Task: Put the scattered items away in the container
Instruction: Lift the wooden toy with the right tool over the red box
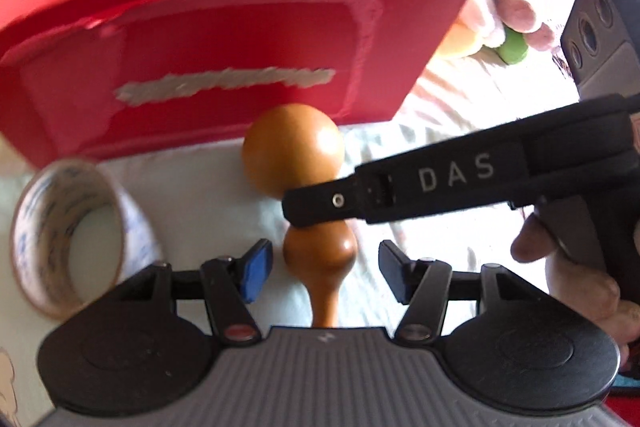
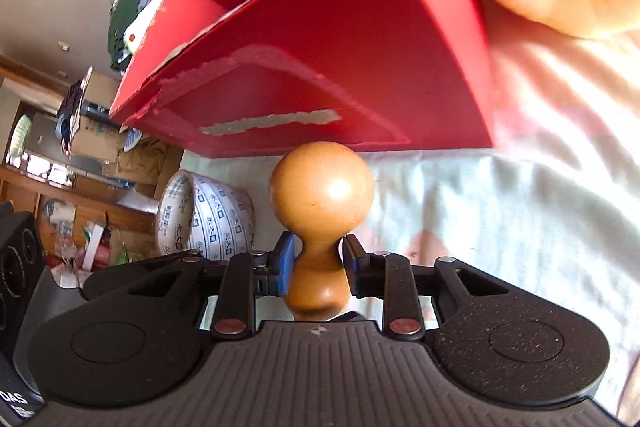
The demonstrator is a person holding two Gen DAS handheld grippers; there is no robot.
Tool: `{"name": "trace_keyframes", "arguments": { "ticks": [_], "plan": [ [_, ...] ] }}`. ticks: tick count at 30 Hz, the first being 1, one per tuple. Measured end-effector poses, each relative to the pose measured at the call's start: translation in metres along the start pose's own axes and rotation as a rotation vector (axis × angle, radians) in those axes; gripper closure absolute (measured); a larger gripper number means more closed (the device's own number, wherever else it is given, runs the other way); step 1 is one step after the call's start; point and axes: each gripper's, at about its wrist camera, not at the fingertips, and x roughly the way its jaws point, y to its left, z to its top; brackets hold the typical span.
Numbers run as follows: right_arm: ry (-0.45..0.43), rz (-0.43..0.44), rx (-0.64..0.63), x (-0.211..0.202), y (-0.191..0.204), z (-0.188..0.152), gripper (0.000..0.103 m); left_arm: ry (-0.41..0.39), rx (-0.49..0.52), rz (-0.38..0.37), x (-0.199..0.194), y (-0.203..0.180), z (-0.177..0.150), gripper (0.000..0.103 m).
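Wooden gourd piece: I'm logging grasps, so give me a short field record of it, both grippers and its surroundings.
item: wooden gourd piece, lying on the pale cloth
right gripper: pads closed on its narrow waist
left gripper: open, straddling its lower bulb, pads clear
container: red box, just beyond the piece's large ball end
nearby: tape roll, beside the left gripper

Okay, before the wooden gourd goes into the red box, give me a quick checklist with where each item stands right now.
1. Right gripper closed on the wooden gourd at its narrow waist: ok.
2. Left gripper open, pads clear of the gourd: ok.
3. Red box top open: ok.
4. Room inside the box: cannot tell, interior mostly hidden.
5. Gourd lifted off the cloth: cannot tell.
6. Tape roll still outside the box: not ok.
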Motion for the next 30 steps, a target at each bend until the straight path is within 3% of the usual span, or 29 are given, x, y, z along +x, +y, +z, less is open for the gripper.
{"name": "trace_keyframes", "arguments": {
  "ticks": [6,15,23,30],
  "plan": [
    [-0.017,-0.036,-0.002,0.005,0.002,0.000,0.066,0.015,0.040,0.002,0.008,-0.009,0.005,0.061],
    [-0.055,-0.058,0.041,-0.016,-0.011,-0.005,0.069,0.029,0.162,-0.009,0.005,-0.035,0.011,0.062],
    [-0.247,-0.209,0.065,-0.100,-0.006,-0.017,0.070,-0.034,0.388,-0.136,-0.021,-0.089,0.032,0.062],
    [-0.465,-0.288,-0.016,-0.169,0.023,-0.003,0.070,-0.188,0.522,-0.189,-0.074,-0.115,0.069,0.062]
  ]
}}
